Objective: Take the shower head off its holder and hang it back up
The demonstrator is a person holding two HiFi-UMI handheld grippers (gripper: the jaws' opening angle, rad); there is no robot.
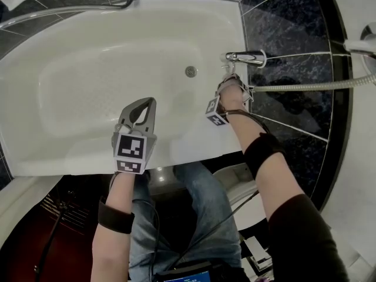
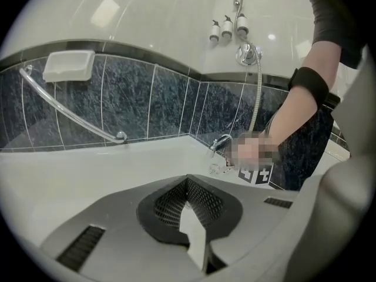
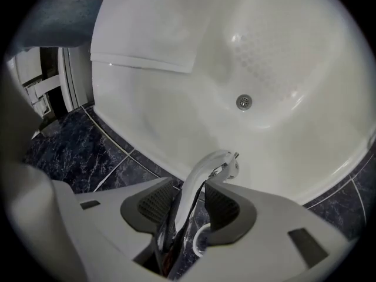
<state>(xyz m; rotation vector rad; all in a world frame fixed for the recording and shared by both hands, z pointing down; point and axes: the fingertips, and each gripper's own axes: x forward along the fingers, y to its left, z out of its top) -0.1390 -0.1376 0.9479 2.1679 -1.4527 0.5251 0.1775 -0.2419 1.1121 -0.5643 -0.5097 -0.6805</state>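
Two grippers are being held at the bathtub (image 1: pixel 194 148): left gripper (image 1: pixel 141 106) fully closed, empty; right gripper (image 3: pixel 189 195) narrowed around the chrome tap lever (image 3: pixel 202 169), apparently not yet pressing. What looks like the shower head (image 1: pixel 359 44) is hanging rightward along the hose (image 1: pixel 305 86), nearest the right gripper

A white bathtub (image 1: pixel 88 69) filled the left and middle, with its drain (image 1: pixel 190 71) toward the right end. A dark tiled ledge (image 1: pixel 288 34) bordered its right side. At the tub's rim there stood a chrome tap (image 1: pixel 244 56), and a shower hose (image 1: pixel 305 87) led away from just beside it to the right.
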